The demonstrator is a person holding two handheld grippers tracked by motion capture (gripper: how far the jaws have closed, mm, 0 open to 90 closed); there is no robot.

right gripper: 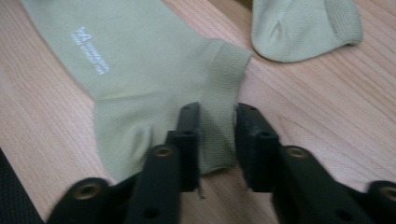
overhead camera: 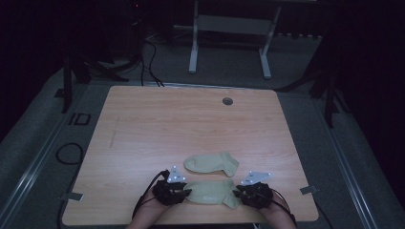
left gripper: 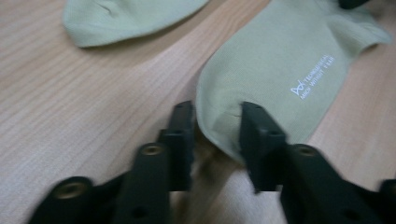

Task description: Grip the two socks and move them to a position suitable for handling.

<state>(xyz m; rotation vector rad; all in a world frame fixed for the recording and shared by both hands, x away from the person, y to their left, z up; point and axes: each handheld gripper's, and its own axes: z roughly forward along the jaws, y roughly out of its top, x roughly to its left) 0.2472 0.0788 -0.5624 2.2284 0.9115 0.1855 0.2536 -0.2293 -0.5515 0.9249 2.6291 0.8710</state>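
Two pale green socks lie on the wooden table (overhead camera: pixel 167 124). The near sock (overhead camera: pixel 210 192) (left gripper: pixel 280 60) (right gripper: pixel 140 60) lies flat by the front edge, with small white lettering on it. At its toe end, my left gripper (overhead camera: pixel 184 193) (left gripper: pixel 217 116) has its jaws on either side of the toe edge, pinching the fabric. At the other end, my right gripper (overhead camera: pixel 239 193) (right gripper: pixel 215 116) has the ribbed cuff caught between its jaws. The second sock (overhead camera: pixel 212 163) (left gripper: pixel 126 18) (right gripper: pixel 303 28) lies just beyond, apart from both grippers.
A round cable hole (overhead camera: pixel 227 101) sits near the table's far edge. Behind the table stands a white desk frame (overhead camera: pixel 193 47) on grey carpet. Dark cables (overhead camera: pixel 69 153) lie on the floor at the left.
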